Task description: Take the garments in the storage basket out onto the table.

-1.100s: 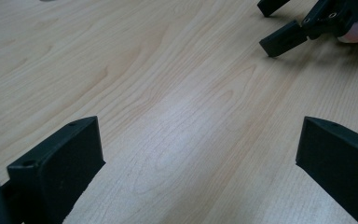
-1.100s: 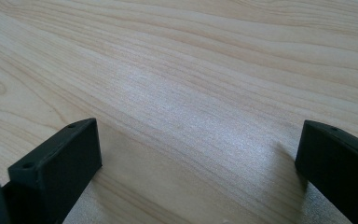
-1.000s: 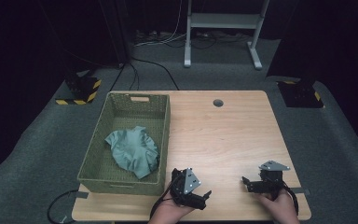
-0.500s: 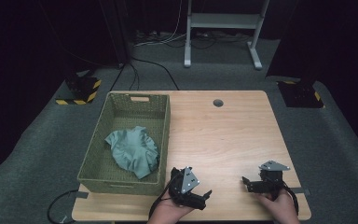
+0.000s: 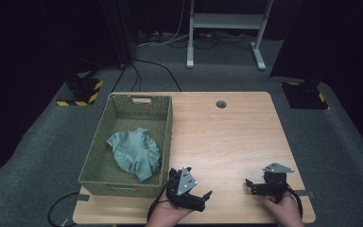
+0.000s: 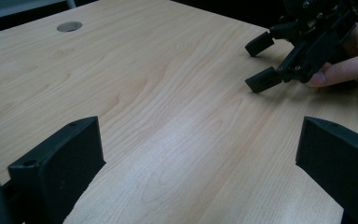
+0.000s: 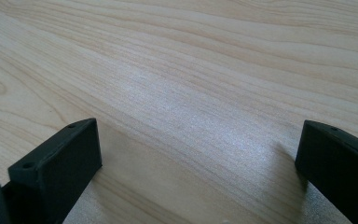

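A crumpled green cloth (image 5: 134, 153) lies inside a woven olive basket (image 5: 166, 124) on the left part of the light wooden table (image 5: 227, 137). My left gripper (image 5: 203, 197) rests at the table's front edge just right of the basket's near corner, held by a hand. Its jaws are open and point right. In the left gripper view, my left gripper (image 6: 198, 172) has only bare wood between its jaws. My right gripper (image 5: 250, 187) sits near the front right, jaws open and pointing left. In the right gripper view, my right gripper (image 7: 198, 172) is also empty. The left gripper view shows the right gripper (image 6: 262, 63) with a hand behind it.
A round cable hole (image 5: 221, 104) sits near the table's far edge. On the grey carpet around the table are two black boxes, one at the left (image 5: 82, 90) and one at the right (image 5: 305, 94). A white stand (image 5: 224, 21) and cables lie beyond the table.
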{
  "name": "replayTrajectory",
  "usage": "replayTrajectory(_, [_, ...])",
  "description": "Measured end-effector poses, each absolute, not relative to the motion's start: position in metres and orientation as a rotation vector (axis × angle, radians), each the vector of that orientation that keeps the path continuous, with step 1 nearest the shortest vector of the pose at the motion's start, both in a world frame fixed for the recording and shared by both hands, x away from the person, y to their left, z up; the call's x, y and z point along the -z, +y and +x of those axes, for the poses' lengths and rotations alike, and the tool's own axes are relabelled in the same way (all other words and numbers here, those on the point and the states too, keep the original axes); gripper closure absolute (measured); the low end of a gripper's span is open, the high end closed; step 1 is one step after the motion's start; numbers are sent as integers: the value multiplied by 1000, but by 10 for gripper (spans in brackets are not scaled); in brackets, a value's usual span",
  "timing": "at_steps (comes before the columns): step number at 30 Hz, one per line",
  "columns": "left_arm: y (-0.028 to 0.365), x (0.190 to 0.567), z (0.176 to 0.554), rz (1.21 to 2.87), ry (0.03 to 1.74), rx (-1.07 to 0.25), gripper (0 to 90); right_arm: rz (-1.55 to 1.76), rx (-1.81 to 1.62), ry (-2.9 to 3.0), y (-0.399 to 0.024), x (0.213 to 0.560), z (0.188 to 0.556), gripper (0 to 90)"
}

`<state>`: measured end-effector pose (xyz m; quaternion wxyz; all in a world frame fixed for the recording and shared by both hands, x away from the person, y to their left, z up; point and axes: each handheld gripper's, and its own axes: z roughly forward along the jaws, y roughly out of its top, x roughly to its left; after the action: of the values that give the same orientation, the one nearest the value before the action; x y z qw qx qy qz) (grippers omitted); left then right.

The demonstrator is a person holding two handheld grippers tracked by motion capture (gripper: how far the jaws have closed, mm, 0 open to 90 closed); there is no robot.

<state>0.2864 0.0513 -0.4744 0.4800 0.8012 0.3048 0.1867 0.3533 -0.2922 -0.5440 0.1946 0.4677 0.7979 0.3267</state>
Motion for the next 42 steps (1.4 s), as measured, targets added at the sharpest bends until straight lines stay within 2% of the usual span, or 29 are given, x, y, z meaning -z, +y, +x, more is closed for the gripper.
replayTrajectory(42, [95, 449, 287, 1860, 826, -514, 9, 1294, -922, 2251, -292, 544, 353, 0])
